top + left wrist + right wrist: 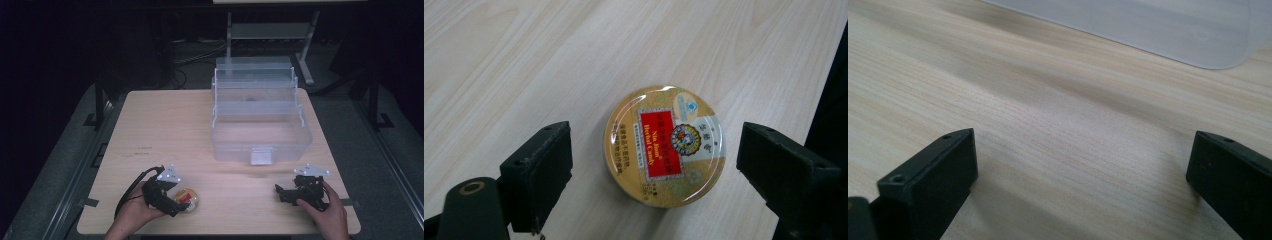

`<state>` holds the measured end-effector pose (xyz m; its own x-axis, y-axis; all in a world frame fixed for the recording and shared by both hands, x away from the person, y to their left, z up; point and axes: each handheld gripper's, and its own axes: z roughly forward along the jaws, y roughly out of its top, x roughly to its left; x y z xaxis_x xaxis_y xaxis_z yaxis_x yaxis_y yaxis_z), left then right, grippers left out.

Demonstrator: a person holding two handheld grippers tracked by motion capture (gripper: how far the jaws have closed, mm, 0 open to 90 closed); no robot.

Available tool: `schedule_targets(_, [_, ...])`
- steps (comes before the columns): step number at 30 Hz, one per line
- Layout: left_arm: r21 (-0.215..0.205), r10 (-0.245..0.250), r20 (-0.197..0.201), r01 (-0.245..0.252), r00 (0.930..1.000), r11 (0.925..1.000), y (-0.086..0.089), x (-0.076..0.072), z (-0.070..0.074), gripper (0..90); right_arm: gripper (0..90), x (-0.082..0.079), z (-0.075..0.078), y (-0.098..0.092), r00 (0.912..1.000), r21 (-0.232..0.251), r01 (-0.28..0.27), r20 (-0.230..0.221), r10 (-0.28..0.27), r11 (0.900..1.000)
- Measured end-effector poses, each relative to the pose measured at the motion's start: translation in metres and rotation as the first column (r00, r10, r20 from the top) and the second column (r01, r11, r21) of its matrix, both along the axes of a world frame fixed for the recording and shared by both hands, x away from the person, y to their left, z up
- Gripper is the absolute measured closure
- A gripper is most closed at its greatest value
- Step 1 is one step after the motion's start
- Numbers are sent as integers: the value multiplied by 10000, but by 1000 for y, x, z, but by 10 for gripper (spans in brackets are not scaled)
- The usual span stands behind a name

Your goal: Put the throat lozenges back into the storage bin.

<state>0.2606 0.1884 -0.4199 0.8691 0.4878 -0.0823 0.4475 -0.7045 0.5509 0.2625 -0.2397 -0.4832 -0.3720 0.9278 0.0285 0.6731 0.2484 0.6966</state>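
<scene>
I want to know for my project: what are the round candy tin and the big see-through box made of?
The candy tin looks like glossy printed metal; light glints off its gold lid. The box seems to be clear, slightly frosted plastic: the table shows through its walls.

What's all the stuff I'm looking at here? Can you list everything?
Candy tin: one, gold with a red label, near table edge, between the left claw's jaws, untouched.
Storage box: one, clear plastic, opened in tiers, far middle of the table.
Table: one, light wood.
Left claw: one, black, open around the tin.
Right claw: one, black, open, over bare table.
Hands: two, one holding each claw.
</scene>
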Motion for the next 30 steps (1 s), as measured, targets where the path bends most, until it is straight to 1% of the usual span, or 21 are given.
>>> schedule_targets(1, [64,-85,1,85,10000,9999,-1,1,0,140,0,0,0,0,10000,0,-3,-2,3,10000])
schedule_targets(3, [57,-113,-10,113,9999,9999,-3,1,-1,140,0,0,0,0,10000,4,3,-1,-3,10000])
schedule_targets(4, [169,-216,-49,217,9998,9996,-4,2,0,140,0,0,0,0,10000,1,1,-2,-1,10000])
schedule_targets(5, [194,-263,-76,264,9996,9995,-5,2,-1,140,0,0,0,0,10000,4,4,-3,-4,10000])
schedule_targets(7, [294,-305,-129,309,9995,9991,-8,3,-1,140,0,0,0,0,10000,3,3,-1,-3,10000])
schedule_targets(8, [244,-246,-141,250,9996,9994,-9,3,-2,140,0,0,0,0,10000,2,1,-1,-1,10000])
schedule_targets(10, [389,-350,-202,357,9992,9986,-11,4,-4,140,0,0,0,0,10000,0,6,-1,-6,10000])
schedule_targets(11, [404,-313,-219,322,9993,9987,-12,4,-5,140,0,0,0,0,10000,3,3,-1,-3,10000])
schedule_targets(12, [516,-367,-243,379,9990,9979,-13,5,-5,140,0,0,0,0,10000,0,-1,-1,1,10000])
schedule_targets(15, [635,-437,-295,455,9986,9969,-15,6,-7,140,0,0,0,0,10000,0,0,0,0,10000])
schedule_targets(16, [609,-405,-290,422,9988,9973,-16,6,-8,140,0,0,0,0,10000,3,2,-2,-2,10000])
schedule_targets(20, [716,-463,-358,488,9983,9962,-19,7,-9,139,0,0,0,0,10000,6,4,-2,-4,10000])
schedule_targets(21, [675,-392,-384,417,9985,9968,-20,6,-10,139,0,0,0,0,10000,1,0,-2,0,10000])
schedule_targets(23, [734,-452,-381,479,9983,9962,-21,7,-11,139,0,0,0,0,10000,1,2,-1,-2,10000])
schedule_targets(24, [830,-514,-384,545,9979,9951,-21,8,-11,139,0,0,0,0,10000,3,7,-5,-7,10000])
schedule_targets(26, [902,-512,-431,549,9978,9944,-22,8,-13,139,0,0,0,0,10000,5,3,-4,-3,10000])
schedule_targets(28, [829,-422,-461,460,9980,9955,-23,8,-15,139,0,0,0,0,10000,4,0,-2,0,10000])
schedule_targets(30, [919,-484,-501,528,9976,9944,-24,8,-17,139,0,0,0,0,10000,6,3,-4,-3,10000])
